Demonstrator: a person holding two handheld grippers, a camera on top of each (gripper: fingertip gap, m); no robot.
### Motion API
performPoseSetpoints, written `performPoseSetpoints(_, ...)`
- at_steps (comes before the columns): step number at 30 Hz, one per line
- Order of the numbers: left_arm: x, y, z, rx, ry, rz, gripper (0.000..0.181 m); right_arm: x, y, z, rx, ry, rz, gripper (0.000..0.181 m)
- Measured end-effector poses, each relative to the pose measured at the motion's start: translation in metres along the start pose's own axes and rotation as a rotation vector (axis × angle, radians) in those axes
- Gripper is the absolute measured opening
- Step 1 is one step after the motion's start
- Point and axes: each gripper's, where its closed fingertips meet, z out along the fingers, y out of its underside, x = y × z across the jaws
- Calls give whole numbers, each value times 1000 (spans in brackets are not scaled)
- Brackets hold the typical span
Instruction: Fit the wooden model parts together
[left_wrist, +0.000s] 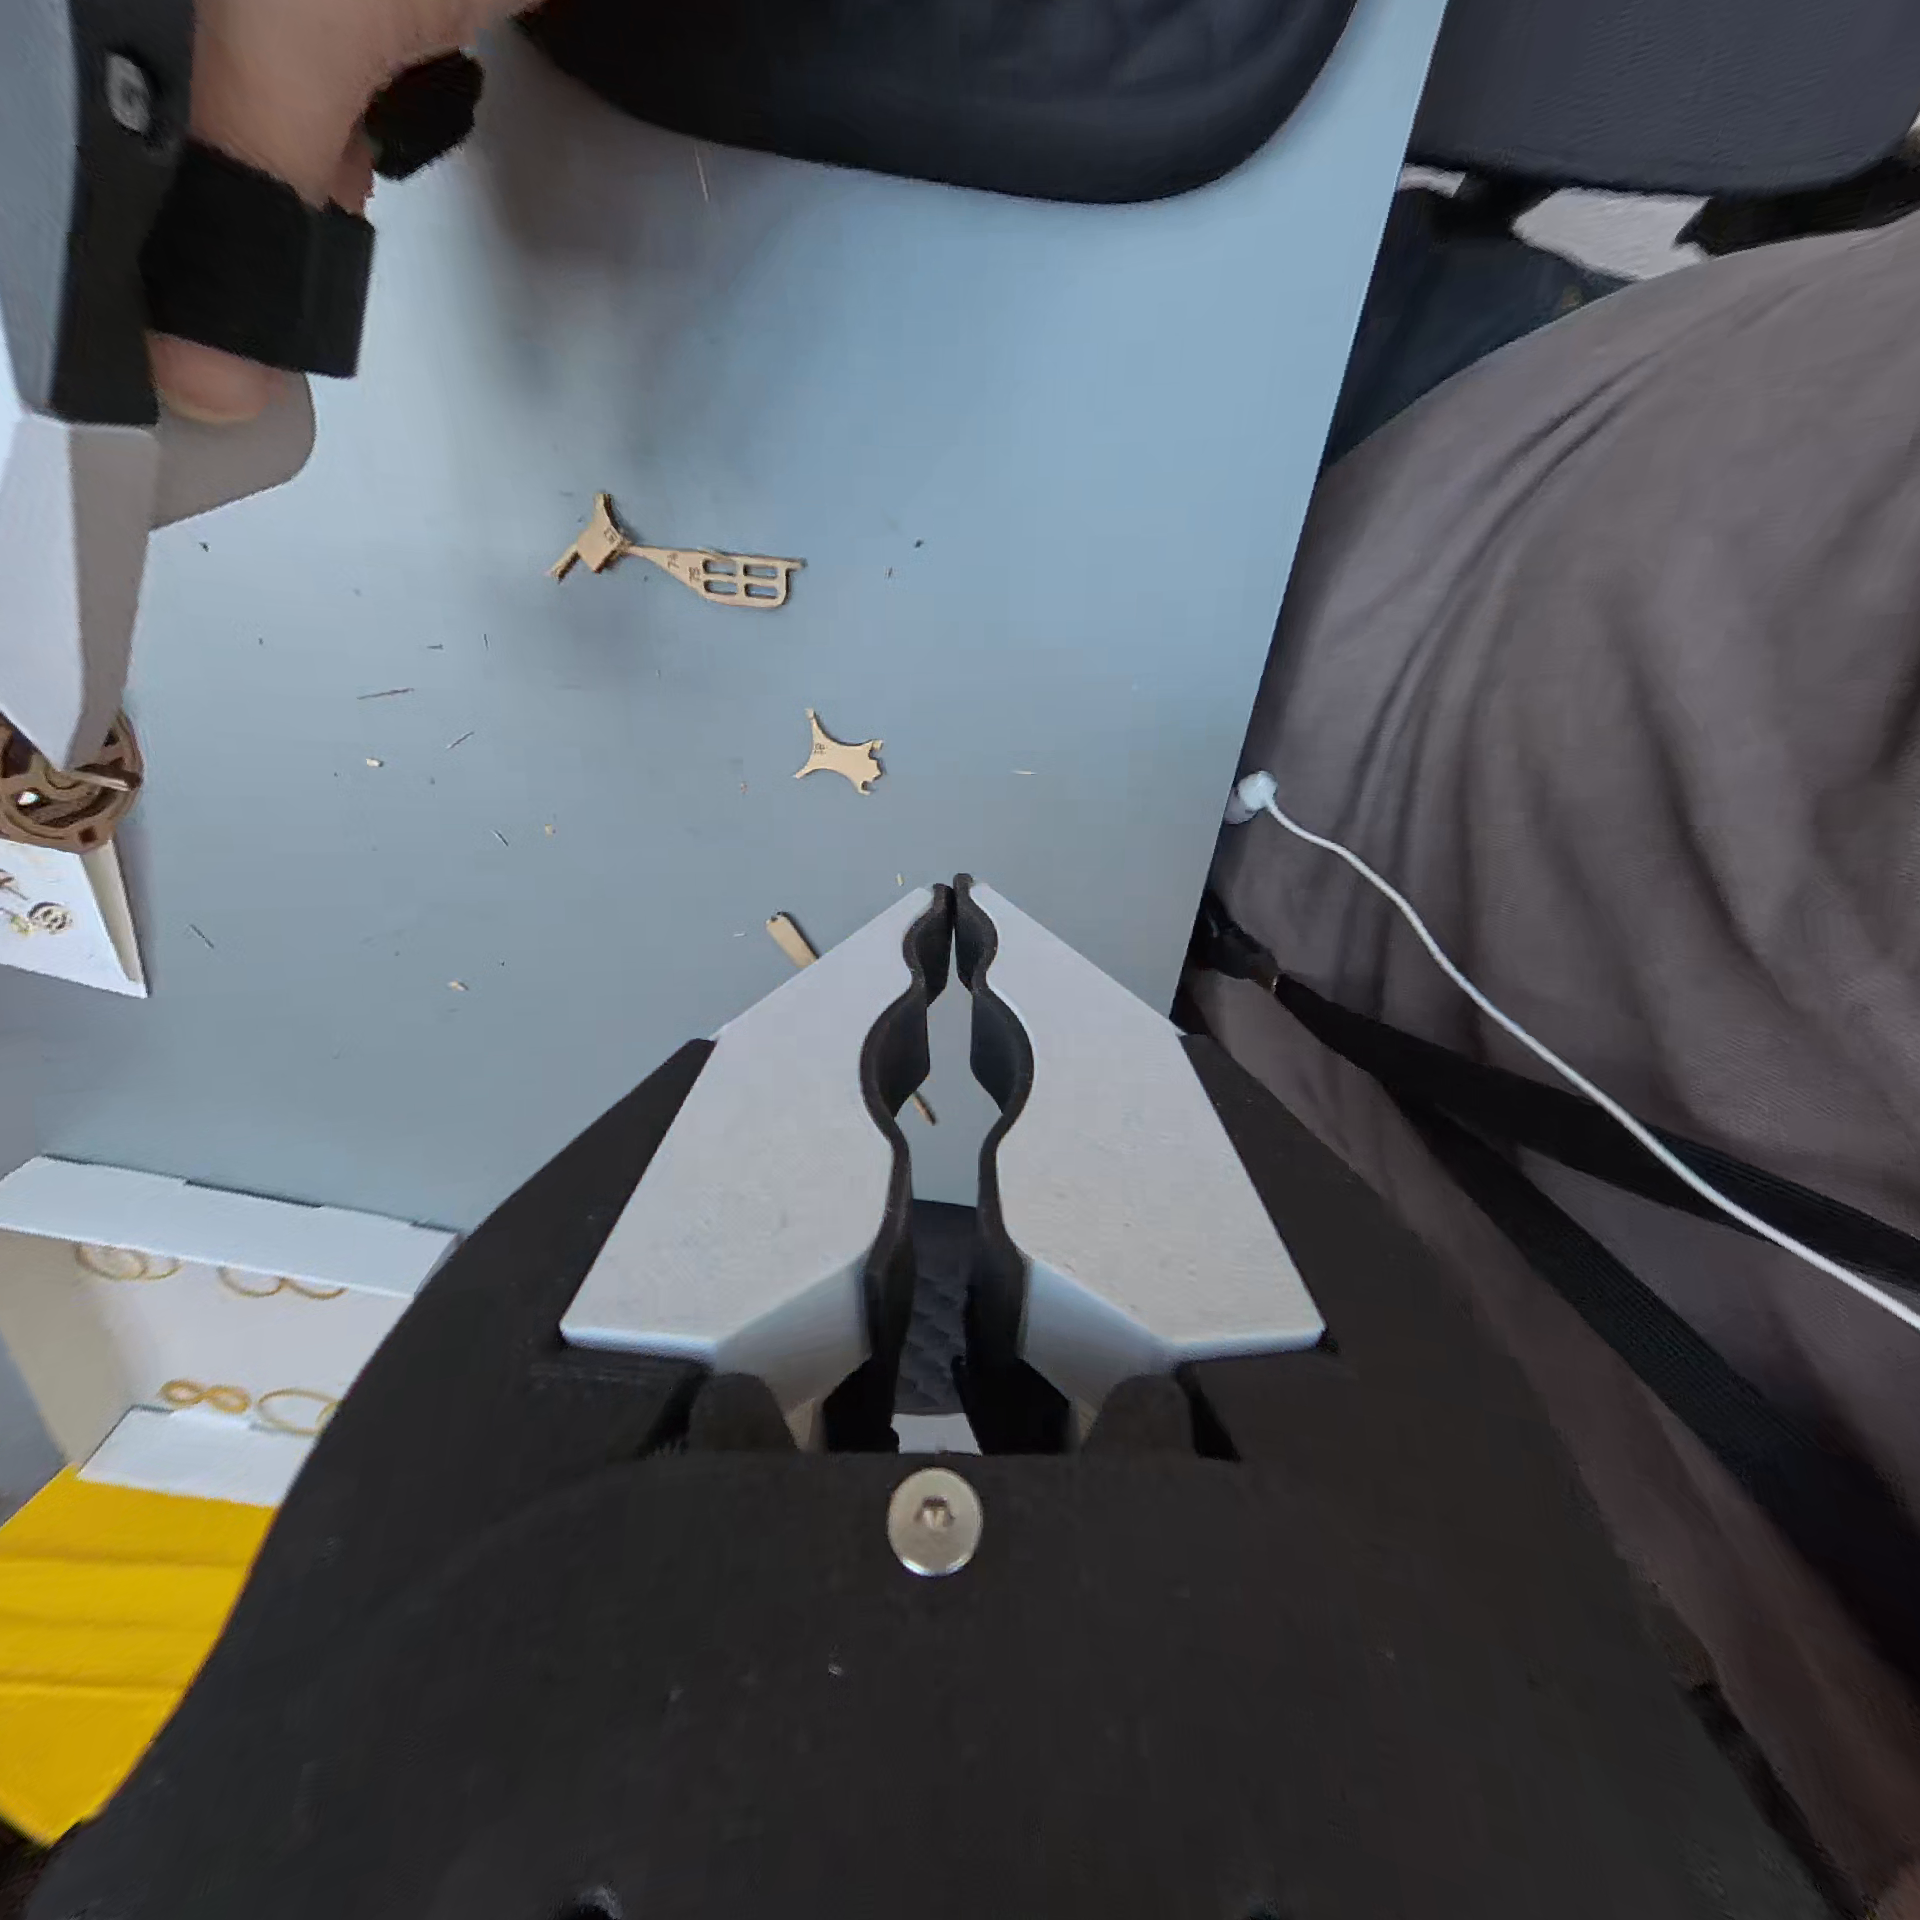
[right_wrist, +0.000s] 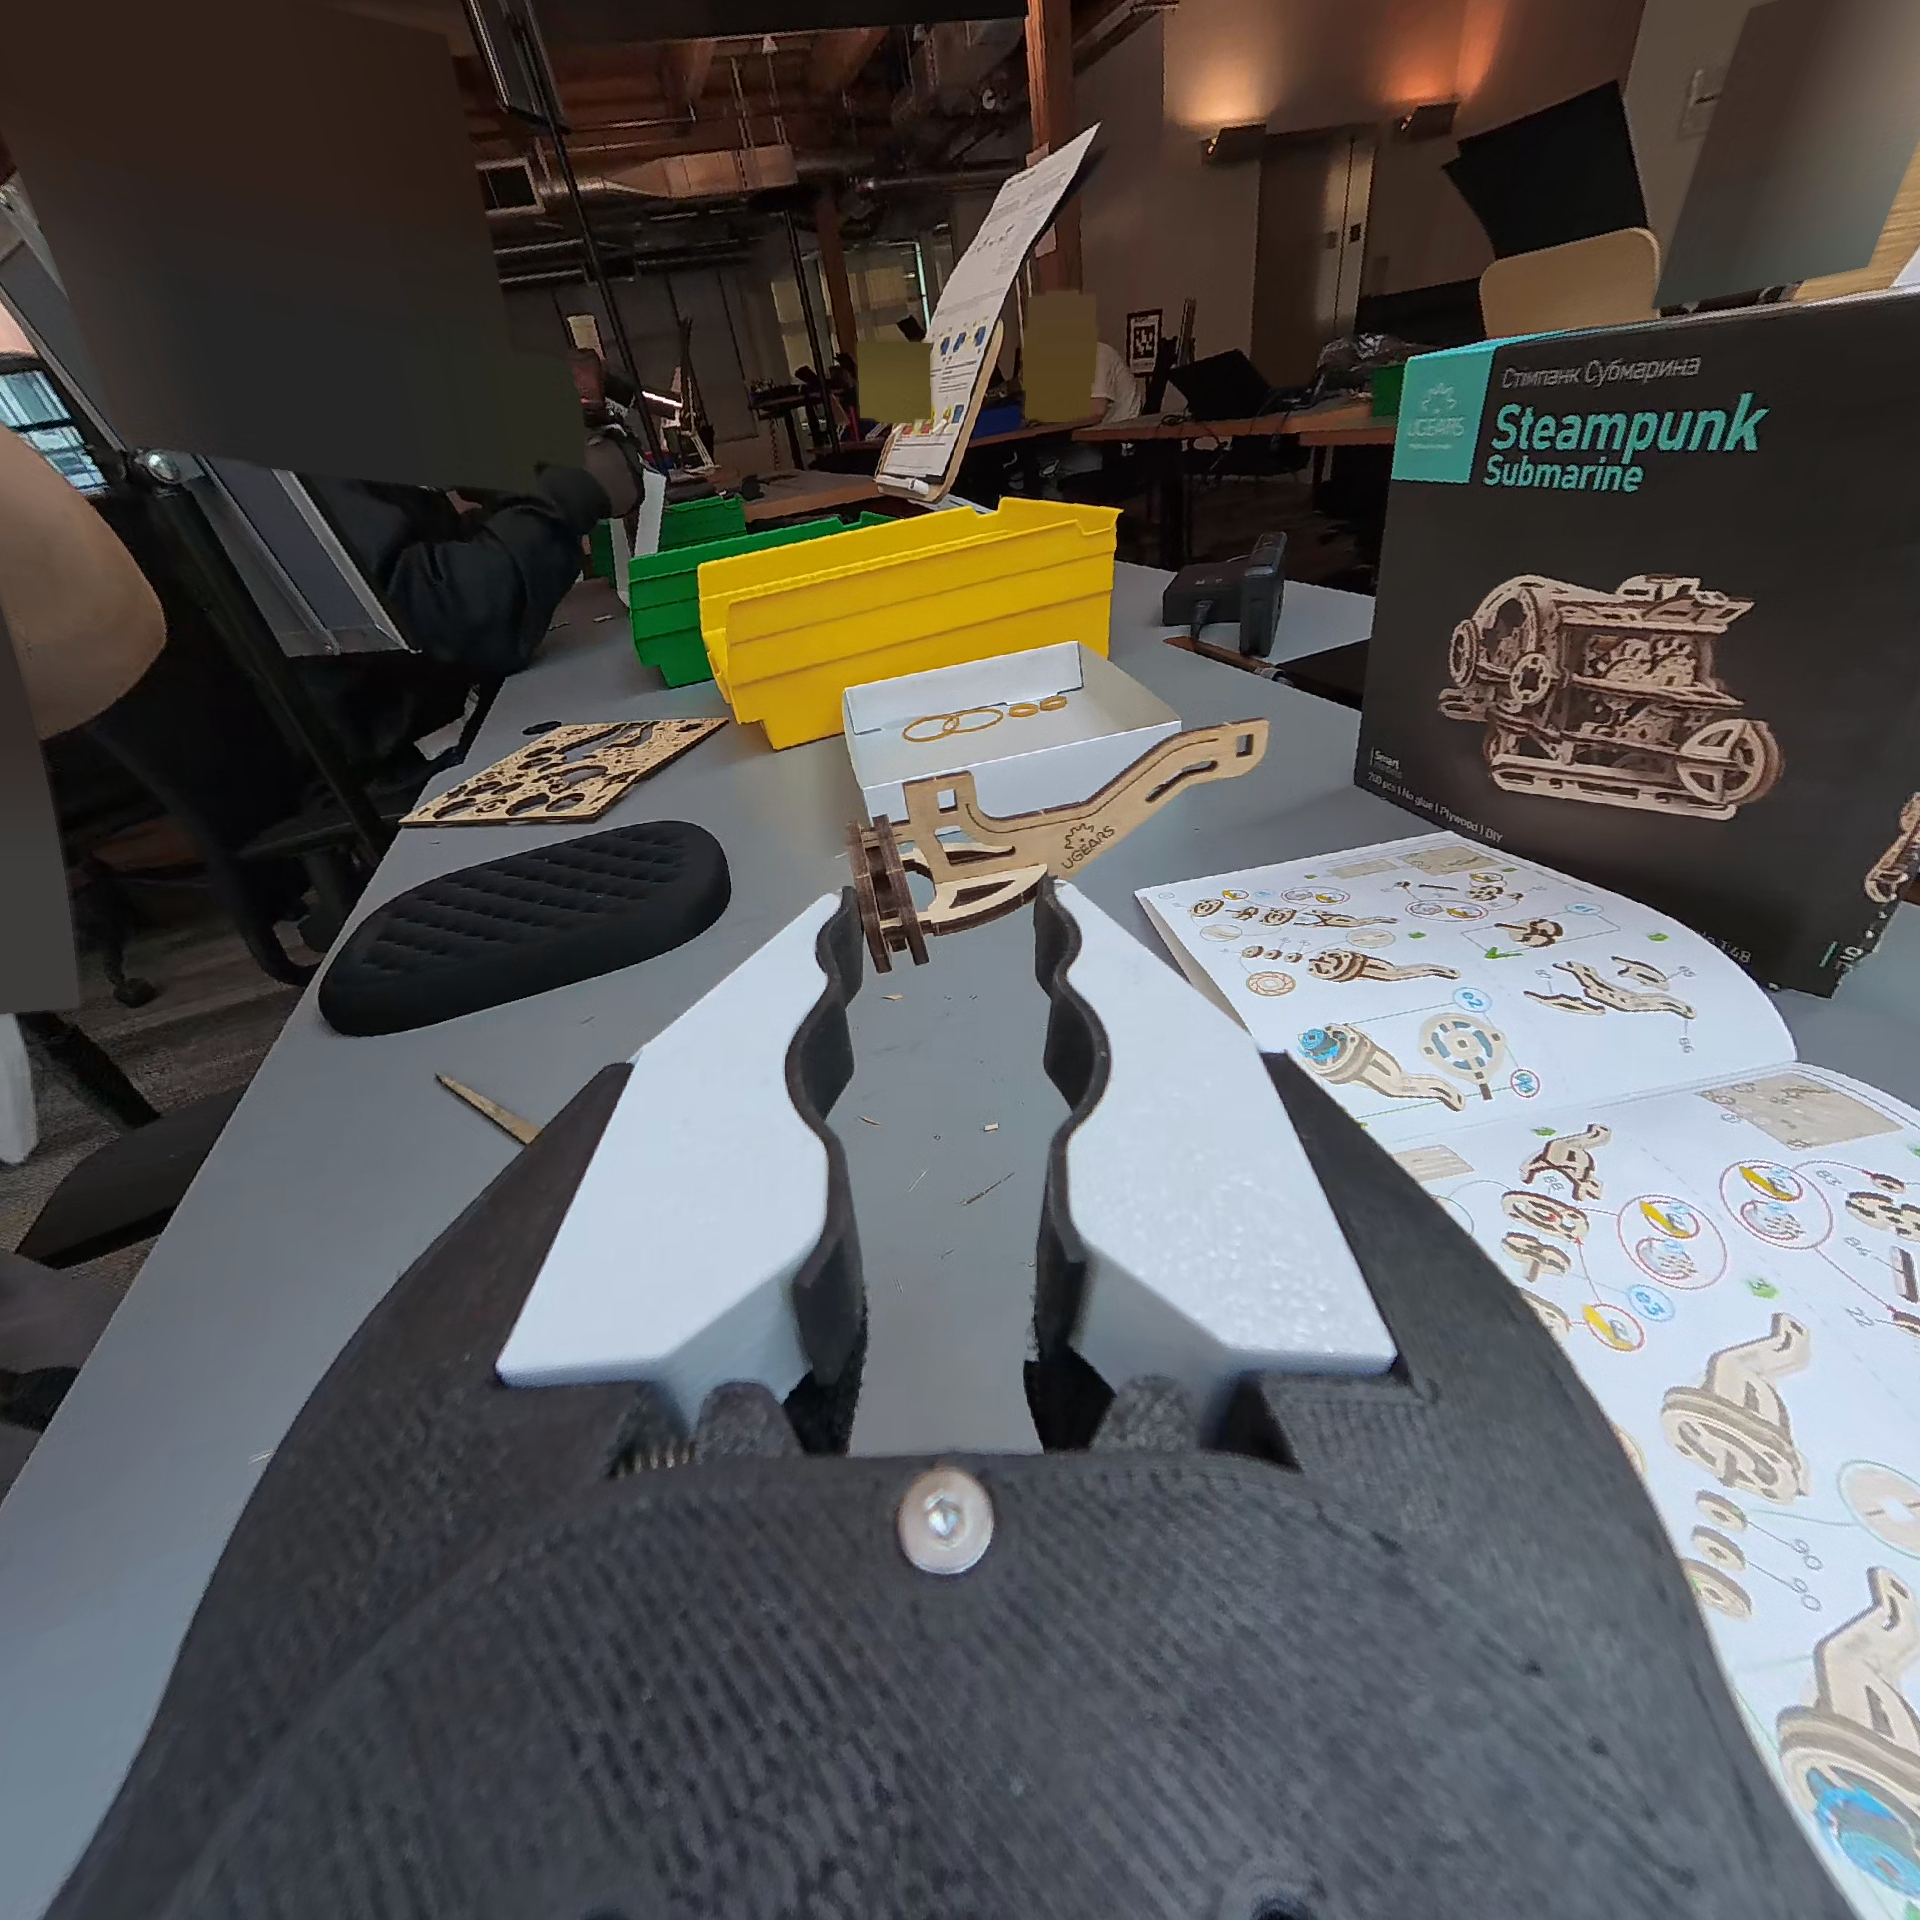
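My right gripper (right_wrist: 945, 914) is shut on a wooden assembly (right_wrist: 894, 904), a slotted wheel stack with a long curved arm (right_wrist: 1091, 816) rising to the right. It holds the assembly just above the grey table (right_wrist: 312, 1195). In the left wrist view this gripper shows at the far left, with the round assembly (left_wrist: 62, 790) at its tip. My left gripper (left_wrist: 954, 899) is shut and empty, hovering over the table (left_wrist: 935, 416). Ahead of it lie a small star-shaped wooden part (left_wrist: 842, 753) and a long part with window cut-outs (left_wrist: 686, 566). A small wooden stick (left_wrist: 790, 935) lies beside its fingertips.
A white tray with rubber bands (right_wrist: 997, 717), a yellow bin (right_wrist: 904, 613) and a green bin (right_wrist: 665, 613) stand behind. A black pad (right_wrist: 530, 925) and a punched wooden sheet (right_wrist: 561, 769) lie left. The instruction booklet (right_wrist: 1455, 987) and kit box (right_wrist: 1642, 644) are right. A grey cloth (left_wrist: 1610, 727) borders the table.
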Motion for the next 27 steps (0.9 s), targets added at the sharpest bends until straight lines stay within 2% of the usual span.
performPoseSetpoints(1,4,-5,-4,40,37,-18,0,0,1,1,-2,0,2,32)
performPoseSetpoints(8,40,-56,-56,405,347,-101,0,-3,5,7,-30,-14,11,32)
performPoseSetpoints(12,21,-66,-84,540,412,-180,0,-8,0,8,-21,-22,5,32)
performPoseSetpoints(13,7,-67,-91,585,405,-208,0,-8,-4,7,-11,-17,-8,32)
performPoseSetpoints(16,-54,-58,-112,823,247,-295,0,-7,-23,4,12,16,-73,32)
performPoseSetpoints(18,-90,-40,-135,1046,147,-322,18,-6,-41,-1,27,39,-140,32)
performPoseSetpoints(22,-155,11,-170,1434,-279,-207,46,-13,-90,-5,72,31,-265,32)
performPoseSetpoints(24,-161,17,-177,1531,-388,-50,53,-29,-119,-1,106,-33,-338,32)
performPoseSetpoints(27,-160,10,-184,1557,-419,112,55,-50,-154,10,118,-124,-448,32)
